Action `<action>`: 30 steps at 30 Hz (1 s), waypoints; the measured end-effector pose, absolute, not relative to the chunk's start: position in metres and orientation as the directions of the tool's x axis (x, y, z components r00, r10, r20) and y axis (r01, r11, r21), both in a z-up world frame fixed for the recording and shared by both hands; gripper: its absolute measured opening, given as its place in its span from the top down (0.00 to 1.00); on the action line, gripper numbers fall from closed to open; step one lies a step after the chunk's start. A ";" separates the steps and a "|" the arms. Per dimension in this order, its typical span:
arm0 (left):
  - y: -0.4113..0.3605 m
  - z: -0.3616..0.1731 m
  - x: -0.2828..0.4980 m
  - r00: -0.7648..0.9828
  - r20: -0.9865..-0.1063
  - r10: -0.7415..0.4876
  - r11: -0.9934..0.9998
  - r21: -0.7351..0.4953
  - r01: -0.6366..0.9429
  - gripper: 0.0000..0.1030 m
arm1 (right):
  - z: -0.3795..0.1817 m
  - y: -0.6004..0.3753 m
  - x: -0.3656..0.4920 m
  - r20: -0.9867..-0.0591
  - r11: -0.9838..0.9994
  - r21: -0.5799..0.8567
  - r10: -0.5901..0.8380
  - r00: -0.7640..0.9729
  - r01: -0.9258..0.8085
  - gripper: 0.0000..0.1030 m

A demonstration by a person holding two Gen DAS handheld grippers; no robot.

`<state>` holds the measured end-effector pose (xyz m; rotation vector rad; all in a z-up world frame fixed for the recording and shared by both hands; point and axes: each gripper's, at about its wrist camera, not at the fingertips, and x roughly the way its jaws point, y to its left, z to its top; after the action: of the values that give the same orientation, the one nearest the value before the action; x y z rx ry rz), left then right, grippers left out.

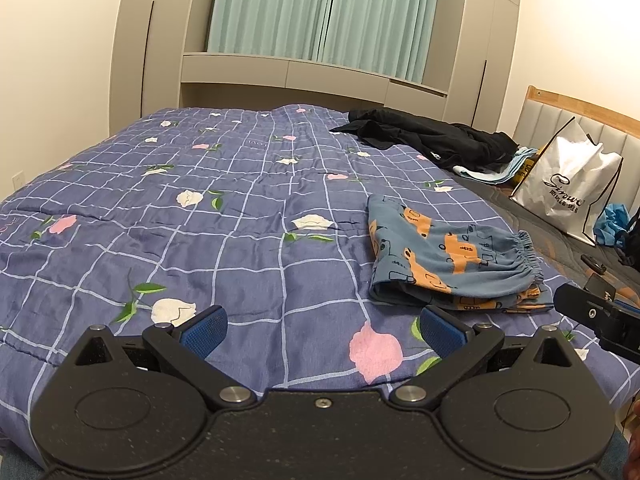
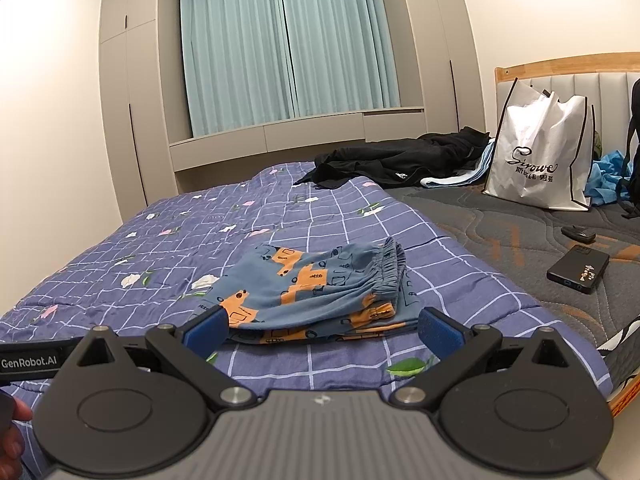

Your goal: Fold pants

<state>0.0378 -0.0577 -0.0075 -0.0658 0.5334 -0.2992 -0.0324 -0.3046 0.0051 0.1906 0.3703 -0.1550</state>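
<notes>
1. Covering the bed, we see a blue checked quilt (image 1: 200, 240).
2. We find the folded pants (image 2: 312, 292) lying on it, near its right edge.
3. We hold our left gripper (image 1: 320, 330) and right gripper (image 2: 322, 330) spread wide, grasping nothing.

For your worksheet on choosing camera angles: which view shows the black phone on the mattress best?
The right wrist view. The phone lies there in full on the grey mattress, right of the folded pants. In the left wrist view no phone can be made out; the right gripper covers that edge of the picture.
</notes>
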 end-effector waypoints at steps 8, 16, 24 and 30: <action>-0.058 -0.008 0.038 0.816 -0.495 -0.298 0.954 -0.137 0.265 0.01 | 0.004 -0.304 -0.033 -0.374 0.970 0.160 -0.114 0.920 0.185 0.00; -0.061 -0.010 0.038 0.814 -0.499 -0.297 0.955 -0.137 0.265 0.01 | 0.004 -0.306 -0.032 -0.378 0.969 0.164 -0.112 0.919 0.185 0.00; -0.061 -0.010 0.038 0.814 -0.499 -0.298 0.954 -0.136 0.266 0.01 | 0.004 -0.305 -0.032 -0.380 0.969 0.164 -0.111 0.919 0.185 0.00; -0.061 -0.012 0.039 0.803 -0.505 -0.317 0.948 -0.150 0.280 0.01 | 0.004 -0.305 -0.033 -0.380 0.969 0.164 -0.110 0.919 0.183 0.00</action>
<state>0.0392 -0.0607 -0.0115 -0.0688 0.5529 -0.3198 -0.0325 -0.3052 0.0044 0.1987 0.3778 -0.1517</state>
